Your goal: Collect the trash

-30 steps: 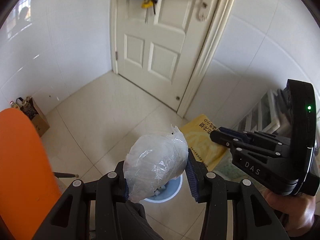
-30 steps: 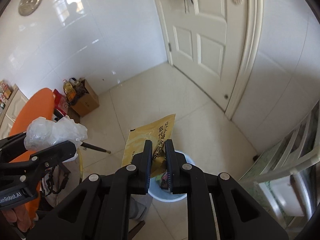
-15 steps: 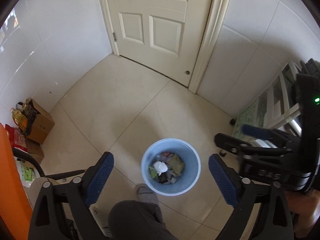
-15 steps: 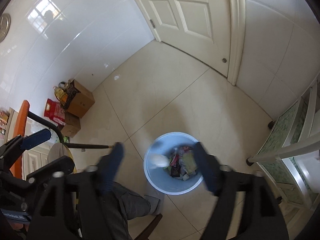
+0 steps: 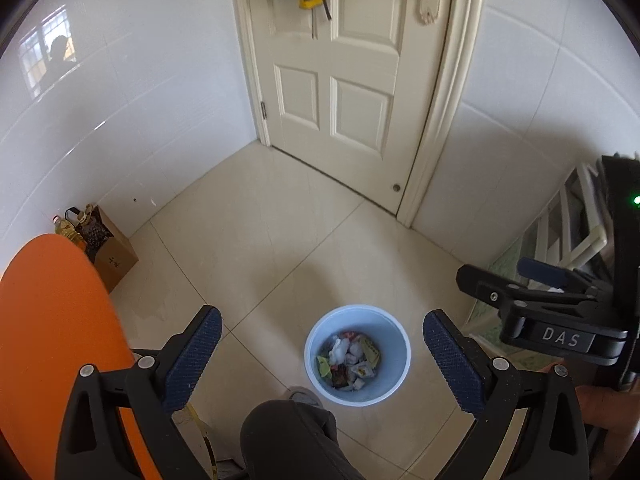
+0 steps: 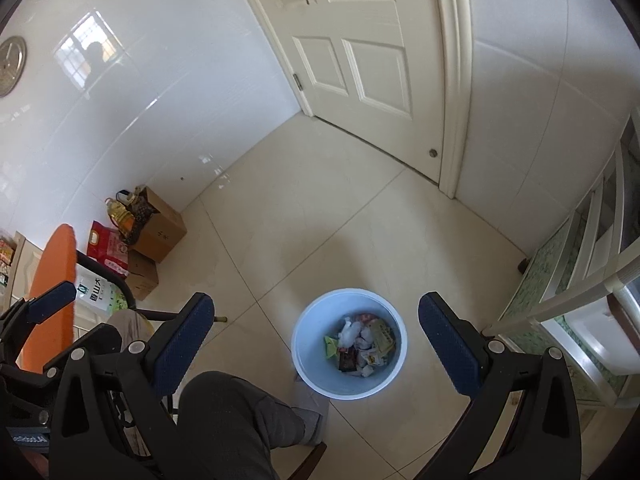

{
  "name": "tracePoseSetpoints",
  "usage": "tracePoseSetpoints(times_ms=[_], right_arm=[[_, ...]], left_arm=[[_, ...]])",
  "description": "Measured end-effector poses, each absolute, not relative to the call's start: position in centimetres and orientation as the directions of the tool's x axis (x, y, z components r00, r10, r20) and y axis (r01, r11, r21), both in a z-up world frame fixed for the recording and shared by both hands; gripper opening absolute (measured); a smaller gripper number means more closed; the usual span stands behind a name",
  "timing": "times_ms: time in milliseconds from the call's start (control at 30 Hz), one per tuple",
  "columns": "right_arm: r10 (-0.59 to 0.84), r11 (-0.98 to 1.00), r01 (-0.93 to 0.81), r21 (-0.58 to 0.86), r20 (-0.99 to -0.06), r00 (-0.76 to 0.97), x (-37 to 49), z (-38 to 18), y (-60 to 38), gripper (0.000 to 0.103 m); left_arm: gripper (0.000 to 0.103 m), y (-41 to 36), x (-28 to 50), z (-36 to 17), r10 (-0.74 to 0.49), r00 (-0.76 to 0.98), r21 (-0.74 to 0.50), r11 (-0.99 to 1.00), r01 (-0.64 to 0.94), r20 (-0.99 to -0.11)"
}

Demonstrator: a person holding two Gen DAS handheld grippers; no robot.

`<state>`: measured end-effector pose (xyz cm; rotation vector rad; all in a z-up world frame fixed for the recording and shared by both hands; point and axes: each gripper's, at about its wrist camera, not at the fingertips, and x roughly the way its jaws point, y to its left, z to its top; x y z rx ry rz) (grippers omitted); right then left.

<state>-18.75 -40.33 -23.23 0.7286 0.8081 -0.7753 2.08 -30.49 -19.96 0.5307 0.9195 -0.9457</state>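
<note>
Both jaws just sprung wide, nothing between them. Left gripper [image 5: 322, 346] and right gripper [image 6: 316, 330] above bin [image 6: 306, 322]. Clear bag and yellow packet now dropped in, ready for more trash.

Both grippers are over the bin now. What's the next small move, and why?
Probably pull both back from the bin and look for more trash. The left gripper and right gripper have just been opening, stand wide with nothing between the jaws, and wrappers already lie in the bin.
</note>
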Motion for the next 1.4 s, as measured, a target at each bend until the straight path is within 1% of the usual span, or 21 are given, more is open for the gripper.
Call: tracePoseSetpoints(times_ms=[133, 267, 400, 500, 667, 833, 1000, 1133, 1200, 1333, 1367, 1400], right_arm=[[-0.342, 0.542, 0.8, 0.255, -0.803, 0.488, -17.9, -20.1, -38.8, 0.103], [-0.366, 0.578, 0.777, 0.251, -0.771, 0.521, -16.7, -16.7, -36.9, 0.103], [-0.382, 0.636, 0.732, 0.246, -0.724, 0.575, -14.9, -12.9, -33.9, 0.103], [-0.384, 0.686, 0.687, 0.238, -0.683, 0.621, -13.2, -10.0, -31.0, 0.103], [-0.354, 0.787, 0.576, 0.221, -0.602, 0.716, -9.2, -4.8, -24.3, 0.103], [-0.318, 0.857, 0.477, 0.194, -0.53, 0.786, -5.8, -0.7, -16.8, 0.103], [-0.296, 0.912, 0.394, 0.119, -0.475, 0.829, -3.2, 2.0, -9.4, 0.103], [-0.275, 0.933, 0.349, 0.087, -0.453, 0.848, -2.0, 2.8, -5.0, 0.103], [-0.284, 0.937, 0.344, 0.065, -0.434, 0.855, -1.8, 3.2, -3.1, 0.103], [-0.306, 0.935, 0.352, 0.044, -0.405, 0.862, -2.3, 3.6, -0.9, 0.103], [-0.31, 0.935, 0.354, 0.04, -0.397, 0.864, -2.5, 3.6, -0.5, 0.103], [-0.314, 0.934, 0.354, 0.033, -0.392, 0.865, -2.5, 3.7, -0.1, 0.103]], left_arm=[[0.1, -27.3, 1.3, -16.9, -0.502, 0.306, -0.008, 0.53, 0.848, -0.809], [0.1, -22.6, 0.8, -14.1, -0.542, 0.357, -0.028, 0.576, 0.817, -0.761], [0.1, -16.4, 0.4, -10.6, -0.569, 0.439, -0.041, 0.642, 0.766, -0.695], [0.102, -11.2, -0.6, -8.2, -0.569, 0.51, -0.045, 0.694, 0.718, -0.645], [0.102, -2.5, -3.1, -5.0, -0.518, 0.647, -0.037, 0.795, 0.605, -0.559], [0.102, 5.9, -7.6, -2.3, -0.417, 0.773, -0.006, 0.881, 0.472, -0.479], [0.102, 13.0, -12.8, -0.7, -0.304, 0.862, 0.022, 0.939, 0.342, -0.406], [0.102, 16.9, -17.1, -0.2, -0.25, 0.897, 0.03, 0.96, 0.279, -0.365], [0.102, 17.3, -19.4, -0.8, -0.231, 0.908, 0.03, 0.966, 0.257, -0.351], [0.102, 19.1, -23.0, -1.5, -0.228, 0.914, 0.006, 0.97, 0.245, -0.337], [0.102, 19.3, -21.9, -1.9, -0.231, 0.913, 0.0, 0.97, 0.245, -0.337], [0.102, 19.6, -22.7, -2.1, -0.231, 0.913, -0.008, 0.97, 0.243, -0.335]])
